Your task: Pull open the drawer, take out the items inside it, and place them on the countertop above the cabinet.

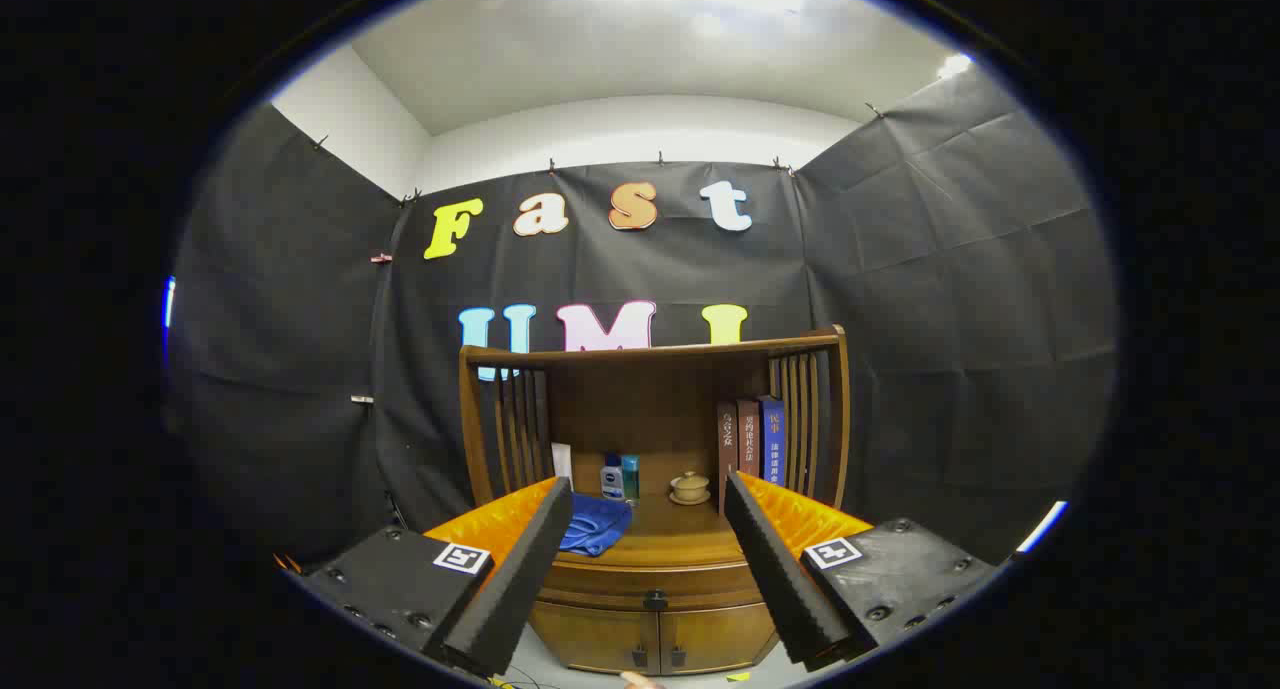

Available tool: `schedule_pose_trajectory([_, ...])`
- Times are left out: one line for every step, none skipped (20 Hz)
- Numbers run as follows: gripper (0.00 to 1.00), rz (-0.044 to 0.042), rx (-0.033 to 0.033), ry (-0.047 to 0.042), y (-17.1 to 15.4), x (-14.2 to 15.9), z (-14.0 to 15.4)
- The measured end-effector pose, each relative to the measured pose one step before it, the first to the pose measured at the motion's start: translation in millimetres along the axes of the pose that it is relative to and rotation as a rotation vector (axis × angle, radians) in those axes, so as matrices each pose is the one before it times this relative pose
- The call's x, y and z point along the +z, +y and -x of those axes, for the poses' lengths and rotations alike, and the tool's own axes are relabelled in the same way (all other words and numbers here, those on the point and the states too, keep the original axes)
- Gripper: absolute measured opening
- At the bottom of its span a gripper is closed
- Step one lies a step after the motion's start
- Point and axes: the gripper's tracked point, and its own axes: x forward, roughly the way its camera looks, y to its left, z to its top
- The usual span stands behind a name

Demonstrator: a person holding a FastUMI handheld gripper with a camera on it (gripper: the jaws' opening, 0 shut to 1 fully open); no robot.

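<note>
A wooden cabinet [655, 569] stands ahead against the booth wall, with a railed back and sides. Its drawer [650, 581] sits shut under the countertop [670, 539], with a small dark knob [655, 600] at its middle. Two lower doors [655, 637] with dark handles are shut below it. My gripper [648, 494] is open, fingers spread wide with nothing between them, held some way back from the cabinet and level with the countertop.
On the countertop lie a blue cloth [595, 525], two small bottles [620, 477], a lidded tea cup on a saucer [690, 487] and three upright books [750, 439] at the right rail. A fingertip [635, 679] shows at the floor below the cabinet.
</note>
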Motion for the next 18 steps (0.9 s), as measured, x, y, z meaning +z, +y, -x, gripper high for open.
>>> schedule_pose_trajectory([0.98, -0.00261, -0.00181, 0.00129, -0.59, 0.33, -1.28])
schedule_pose_trajectory([0.98, 0.00117, -0.00452, 0.00110, -0.25, 0.26, -0.87])
schedule_pose_trajectory([0.98, 0.00884, -0.00539, 0.00299, -1.30, 0.04, -1.12])
schedule_pose_trajectory([0.98, 0.01163, -0.00448, 0.00324, -0.26, -0.05, -0.83])
schedule_pose_trajectory([0.98, 0.01115, -0.00227, 0.00269, 0.20, -1.14, -0.53])
schedule_pose_trajectory([0.98, 0.00712, 0.00009, -0.00004, 0.44, 1.20, -0.18])
schedule_pose_trajectory([0.98, 0.00118, -0.00040, -0.00224, 0.19, 0.56, -0.62])
schedule_pose_trajectory([0.98, -0.00104, 0.00128, -0.00269, 0.26, 1.71, -0.53])
schedule_pose_trajectory([0.98, -0.00199, 0.00131, -0.00218, -0.15, 0.82, -0.58])
schedule_pose_trajectory([0.98, -0.00190, 0.00177, 0.00075, 0.15, -1.56, -0.34])
schedule_pose_trajectory([0.98, -0.00135, 0.00198, 0.00447, 0.82, -2.08, -0.84])
schedule_pose_trajectory([0.98, -0.00152, -0.00107, 0.00463, -0.28, -1.47, -0.60])
schedule_pose_trajectory([0.98, -0.00171, 0.00005, 0.00441, -0.24, -1.27, -0.40])
schedule_pose_trajectory([0.98, -0.00228, 0.00089, 0.00226, 0.86, 0.19, -0.93])
schedule_pose_trajectory([0.98, -0.00173, 0.00131, 0.00116, 0.19, -1.16, 0.26])
schedule_pose_trajectory([0.98, -0.00011, 0.00089, 0.00121, 0.62, 0.17, -1.08])
schedule_pose_trajectory([0.98, 0.00062, 0.00156, 0.00153, 0.66, -0.62, -0.67])
schedule_pose_trajectory([0.98, 0.00153, 0.00021, 0.00239, -0.02, -1.41, 0.04])
